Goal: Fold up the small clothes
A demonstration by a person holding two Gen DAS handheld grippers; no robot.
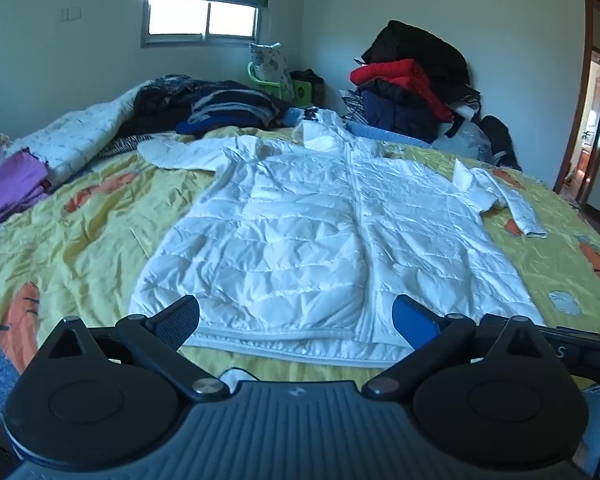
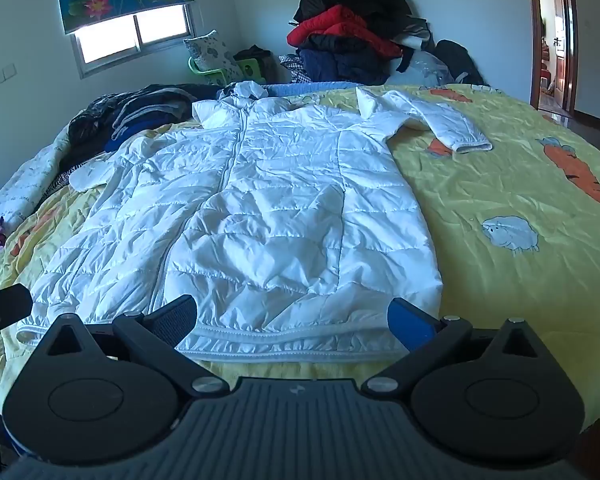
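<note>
White quilted jacket (image 1: 300, 232) spread flat, front up, zipped, centre frame on yellow carrot-print bedspread (image 1: 80, 232); hem nearest me. Left gripper (image 1: 296, 320) and right gripper (image 2: 292, 320) both spread wide, holding nothing, hovering just short of hem. My plan: fold sleeves in first. Right sleeve (image 2: 448, 120) bent at upper right; left sleeve (image 1: 180, 152) upper left, near dark clothes pile (image 1: 228, 104). Pinch cuffs only; slippery shell may slide.
</note>
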